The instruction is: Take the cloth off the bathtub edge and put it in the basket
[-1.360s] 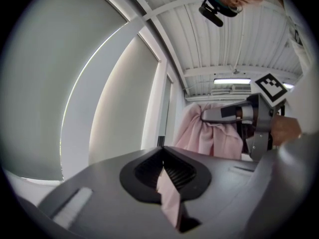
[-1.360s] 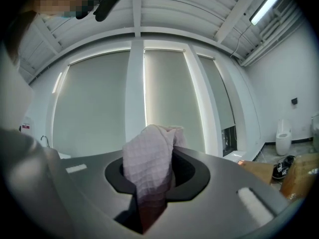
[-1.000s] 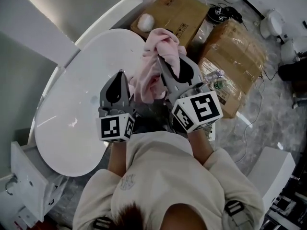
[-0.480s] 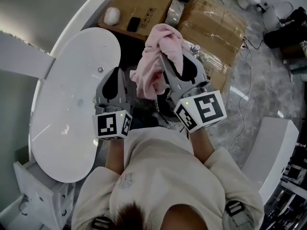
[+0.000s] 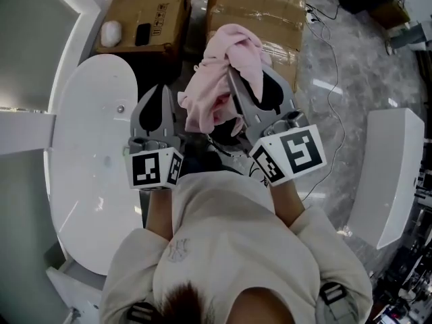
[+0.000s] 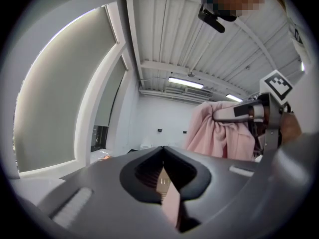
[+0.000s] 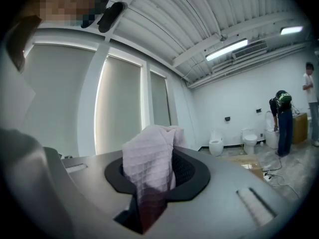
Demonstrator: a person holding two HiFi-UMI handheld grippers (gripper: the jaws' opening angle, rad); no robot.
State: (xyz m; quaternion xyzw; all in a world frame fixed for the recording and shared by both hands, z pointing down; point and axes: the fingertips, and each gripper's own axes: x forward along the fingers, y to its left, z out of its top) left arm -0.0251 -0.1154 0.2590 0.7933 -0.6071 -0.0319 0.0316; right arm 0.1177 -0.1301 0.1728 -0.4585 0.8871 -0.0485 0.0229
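Boxes point(image 5: 256, 5) ahead (bathtub point(image 5: 88, 147) left); floor point(image 5: 337, 66) right.

The bathtub point(image 5: 81, 154) is seen only in part: its near end is hidden behind the person's sleeve point(image 5: 138, 262), and a stretch of its right rim behind the left gripper point(image 5: 162, 92). Just right of the bathtub, the tips of the right gripper point(image 5: 233, 86) are buried under the cloth point(image 5: 219, 66). Beyond the bathtub, the cardboard boxes point(image 5: 155, 5) are cut off by the upper edge. A small white thing point(image 5: 110, 32) and a dark thing point(image 5: 143, 34) on them cannot be identified. In the right gripper view, the cloth's lower end is lost in shadow between the jaws. Two people point(image 7: 281, 118) far off are too small to be made out.
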